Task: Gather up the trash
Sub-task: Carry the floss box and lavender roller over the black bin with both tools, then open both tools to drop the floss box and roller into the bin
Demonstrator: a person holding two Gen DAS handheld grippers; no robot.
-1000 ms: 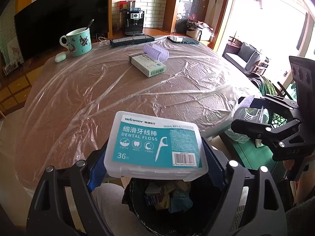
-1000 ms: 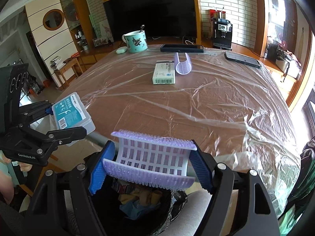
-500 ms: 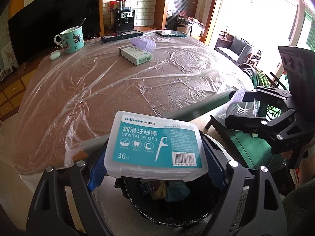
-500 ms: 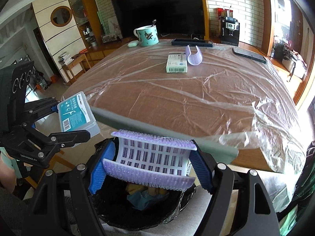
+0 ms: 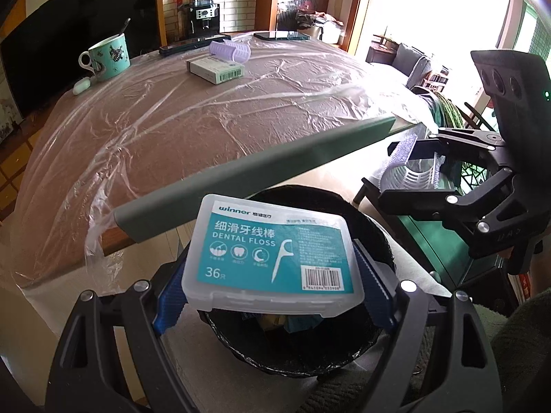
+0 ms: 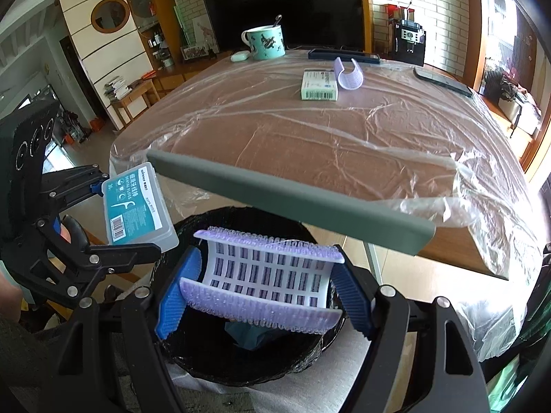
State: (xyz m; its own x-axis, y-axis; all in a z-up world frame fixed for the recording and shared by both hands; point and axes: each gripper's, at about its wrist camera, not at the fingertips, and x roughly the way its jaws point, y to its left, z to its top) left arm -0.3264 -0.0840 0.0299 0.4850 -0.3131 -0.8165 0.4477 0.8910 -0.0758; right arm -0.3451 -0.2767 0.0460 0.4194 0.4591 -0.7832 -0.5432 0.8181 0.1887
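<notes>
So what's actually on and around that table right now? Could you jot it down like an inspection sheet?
Surface: table covered in crinkled clear plastic film.
Job's things: dental floss box and lilac hair roller, both held over the black trash bin, which already holds scraps.
Clutter: teal mug with spoon, small carton, second hair roller, two phones, white earbud case.
Grippers: left gripper shut on the box; right gripper shut on the roller.
Cables: nothing seen.
Surroundings: television, coffee machine, brick wall.
</notes>
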